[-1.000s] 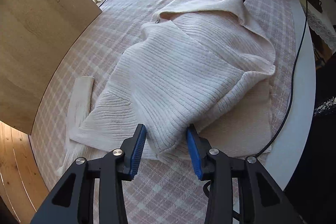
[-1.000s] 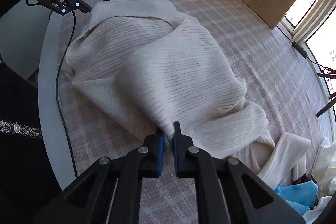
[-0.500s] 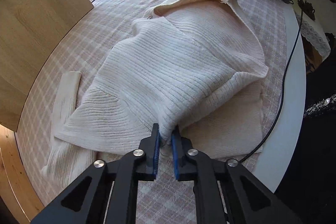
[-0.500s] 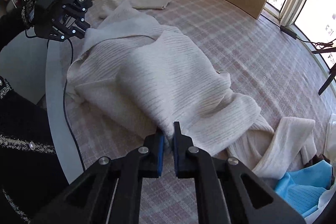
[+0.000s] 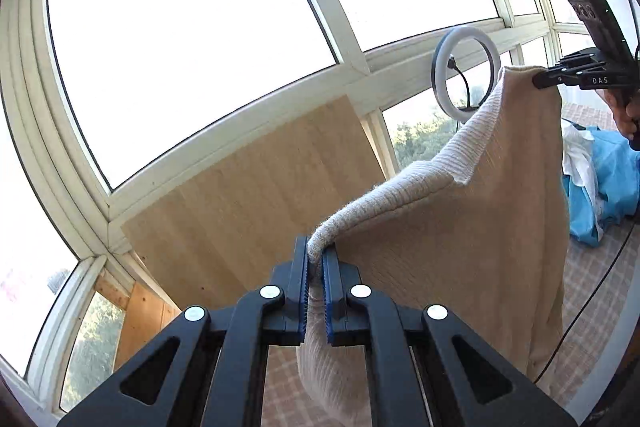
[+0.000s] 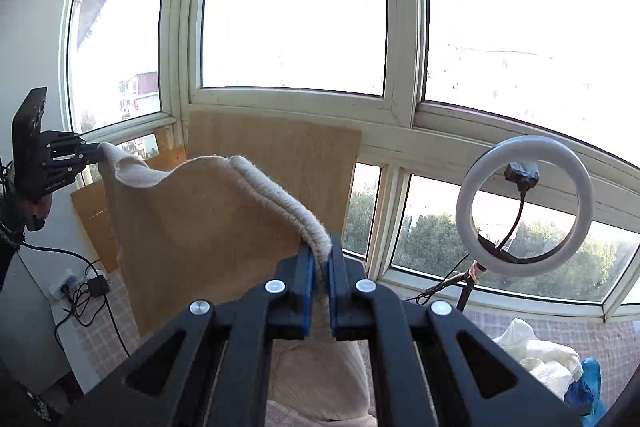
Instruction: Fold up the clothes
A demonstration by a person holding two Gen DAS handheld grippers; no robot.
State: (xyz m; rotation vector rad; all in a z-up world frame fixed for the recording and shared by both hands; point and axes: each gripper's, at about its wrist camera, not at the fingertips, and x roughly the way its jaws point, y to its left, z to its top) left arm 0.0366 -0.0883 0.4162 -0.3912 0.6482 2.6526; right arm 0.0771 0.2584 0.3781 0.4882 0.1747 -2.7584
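Cream sweater (image 5: 472,227) hangs unfolded in air, stretched between left gripper (image 5: 316,267) and right gripper (image 6: 319,265), both clamped on its ribbed edge; other clothes (image 5: 604,179) heaped at 3 o'clock; folding remains

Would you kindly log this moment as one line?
left gripper: shut on sweater | right gripper: shut on sweater | sweater: held up, hanging between both

Black gripper (image 5: 315,267), blue pads (image 5: 329,291), apparently silver screws (image 5: 269,292)
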